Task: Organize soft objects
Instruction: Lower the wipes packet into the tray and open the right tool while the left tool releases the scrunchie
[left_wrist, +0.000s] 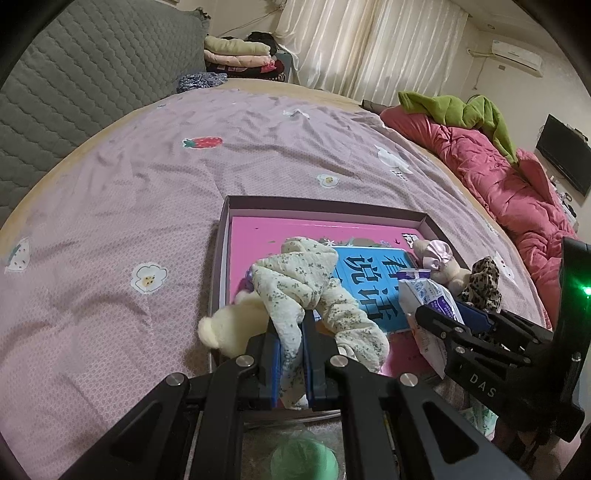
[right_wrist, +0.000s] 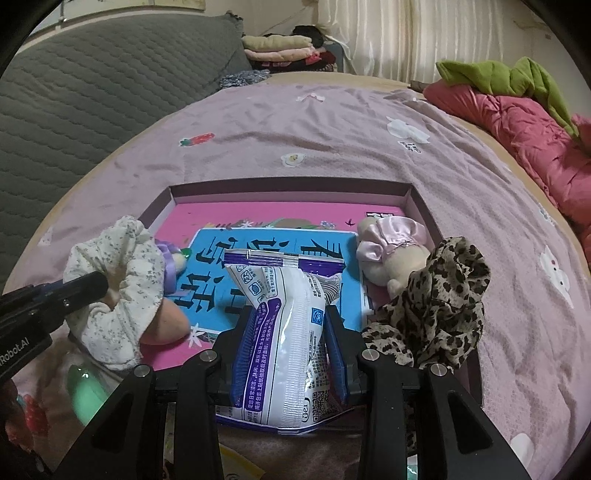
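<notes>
On the bed (left_wrist: 110, 221) lies a shallow box (right_wrist: 413, 201) with a pink book (right_wrist: 280, 214) inside. The left gripper (left_wrist: 291, 354) pinches a flowered cloth (left_wrist: 295, 288) at 7 o'clock over the box. The right gripper (right_wrist: 291, 354) pinches a white packet (right_wrist: 288, 325) at 6 o'clock, with a leopard scarf (right_wrist: 439, 306) at 4 o'clock.

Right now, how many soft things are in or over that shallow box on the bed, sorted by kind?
Fabric scrunchies: 2, a cream floral scrunchie in the left tool and a leopard-print scrunchie.
Plush toys: 2, a beige plush in a pink satin bonnet and a pale yellow plush.
Soft packs: 1, a white and purple wipes pack in the right tool.
Total: 5
</notes>
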